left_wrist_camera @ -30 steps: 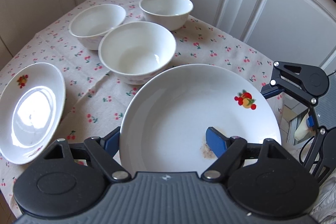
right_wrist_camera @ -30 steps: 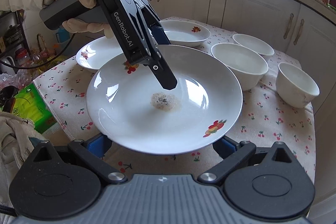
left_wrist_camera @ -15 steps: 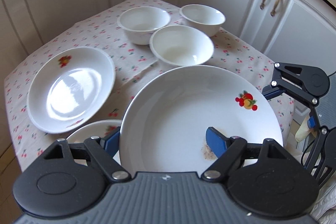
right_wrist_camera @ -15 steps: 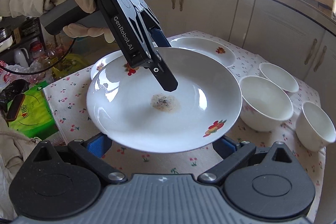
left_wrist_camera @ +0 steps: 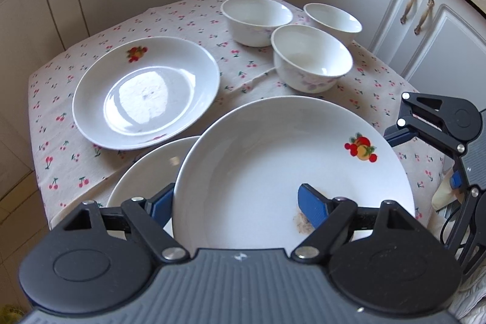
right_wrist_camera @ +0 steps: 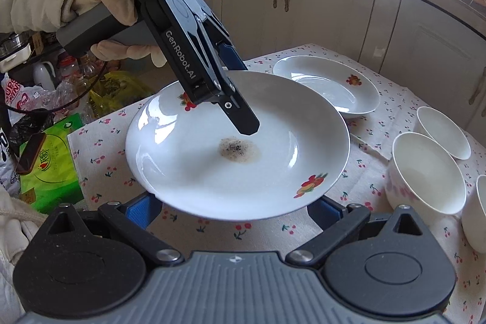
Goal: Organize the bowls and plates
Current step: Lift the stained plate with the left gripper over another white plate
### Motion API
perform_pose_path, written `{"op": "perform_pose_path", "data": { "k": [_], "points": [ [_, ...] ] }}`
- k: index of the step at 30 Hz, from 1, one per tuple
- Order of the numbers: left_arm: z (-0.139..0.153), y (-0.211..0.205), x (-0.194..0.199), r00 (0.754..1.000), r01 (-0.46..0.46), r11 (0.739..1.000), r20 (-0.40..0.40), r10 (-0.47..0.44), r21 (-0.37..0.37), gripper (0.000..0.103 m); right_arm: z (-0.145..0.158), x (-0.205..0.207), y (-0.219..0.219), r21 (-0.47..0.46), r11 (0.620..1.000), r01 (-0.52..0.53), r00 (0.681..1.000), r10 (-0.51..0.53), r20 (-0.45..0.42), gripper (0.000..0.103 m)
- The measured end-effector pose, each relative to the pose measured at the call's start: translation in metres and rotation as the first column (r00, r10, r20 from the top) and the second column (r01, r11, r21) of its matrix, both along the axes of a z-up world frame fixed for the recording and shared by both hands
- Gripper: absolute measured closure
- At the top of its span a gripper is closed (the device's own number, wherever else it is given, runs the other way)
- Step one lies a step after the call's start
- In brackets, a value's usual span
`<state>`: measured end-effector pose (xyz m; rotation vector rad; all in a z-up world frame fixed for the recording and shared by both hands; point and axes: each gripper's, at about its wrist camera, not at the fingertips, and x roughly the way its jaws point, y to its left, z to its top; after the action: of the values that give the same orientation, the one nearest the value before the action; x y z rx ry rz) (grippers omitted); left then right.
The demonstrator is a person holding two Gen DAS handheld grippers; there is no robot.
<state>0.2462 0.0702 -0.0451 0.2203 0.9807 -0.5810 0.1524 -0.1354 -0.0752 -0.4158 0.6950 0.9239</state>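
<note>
Left to right on the cloth-covered table (left_wrist_camera: 60, 99): one plate (left_wrist_camera: 145, 93) lay flat, a second plate (left_wrist_camera: 142, 172) poked out below the lifted one, likely the stacking spot. The held plate (left_wrist_camera: 291, 172) hung above the table, stain at centre. Left tool (left_wrist_camera: 243, 207) was clamped on its rim, one pad under, one pad on top near the stain, gloved hand (right_wrist_camera: 103, 2) gripping the handle. Right tool (right_wrist_camera: 234, 207) sat under the plate's near edge, seemingly supporting; couldn't tell if apart or together. Three bowls (left_wrist_camera: 309, 56) clustered far right, untouched.
</note>
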Motion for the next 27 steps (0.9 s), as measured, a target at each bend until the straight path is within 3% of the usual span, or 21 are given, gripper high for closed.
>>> {"op": "perform_pose_path", "data": {
  "k": [27],
  "points": [
    [-0.020,0.028,0.020,0.998,-0.052,0.998,-0.035,0.051,-0.036,0.019,0.005,0.011,0.044,-0.043,0.998,0.037,0.998,-0.039,-0.043,0.000]
  ]
}}
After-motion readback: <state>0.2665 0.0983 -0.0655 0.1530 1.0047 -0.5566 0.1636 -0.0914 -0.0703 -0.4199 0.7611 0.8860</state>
